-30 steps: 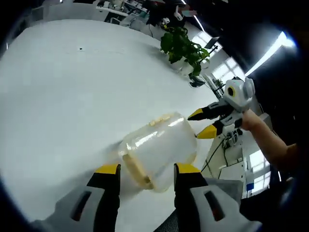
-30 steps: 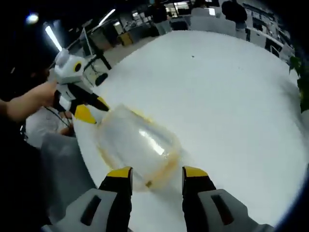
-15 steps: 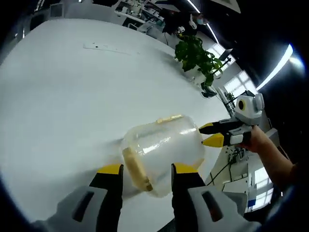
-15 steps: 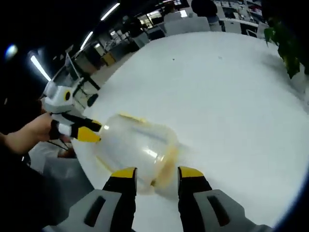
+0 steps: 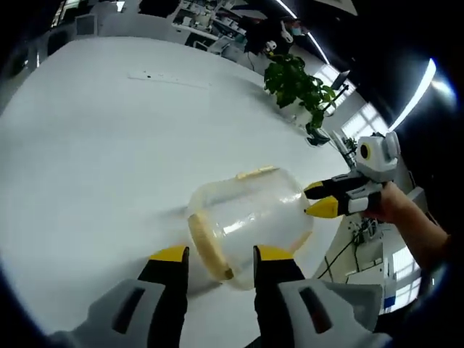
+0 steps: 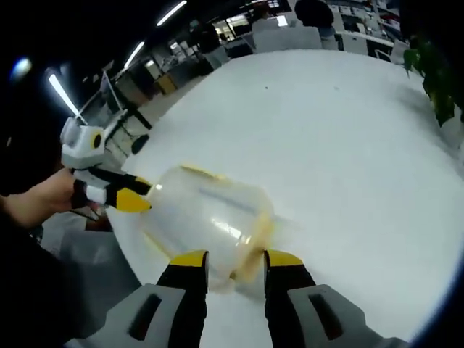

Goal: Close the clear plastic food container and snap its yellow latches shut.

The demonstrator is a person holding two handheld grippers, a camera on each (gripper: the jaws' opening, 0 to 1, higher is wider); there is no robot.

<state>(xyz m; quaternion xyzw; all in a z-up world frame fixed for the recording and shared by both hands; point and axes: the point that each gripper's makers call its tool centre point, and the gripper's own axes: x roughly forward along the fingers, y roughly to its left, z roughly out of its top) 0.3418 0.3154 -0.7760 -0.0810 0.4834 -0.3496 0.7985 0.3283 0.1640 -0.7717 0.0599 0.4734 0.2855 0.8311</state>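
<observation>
A clear plastic container (image 5: 250, 221) with yellow latches (image 5: 205, 250) lies tilted on the white table (image 5: 94, 145) near its edge. My left gripper (image 5: 217, 255) is open, and its jaws straddle the container's near end, where one latch sits in the gap. In the left gripper view the right gripper (image 5: 319, 199) touches the container's far end. The right gripper view shows the same container (image 6: 206, 214) just past my open right gripper (image 6: 235, 259), with a yellow latch (image 6: 250, 250) between the jaws. The left gripper (image 6: 134, 197) meets its far left side.
A potted green plant (image 5: 293, 83) stands at the far side of the table, and a flat white strip (image 5: 163, 77) lies farther back. The table edge (image 6: 119, 239) runs close behind the container. Office desks and chairs (image 6: 304, 32) fill the background. A person's hand (image 6: 36, 203) holds each gripper.
Both pairs of jaws have narrowed slightly around the container's ends. The cameras have shifted a little closer, and the container has stayed in the same spot near the table edge.
</observation>
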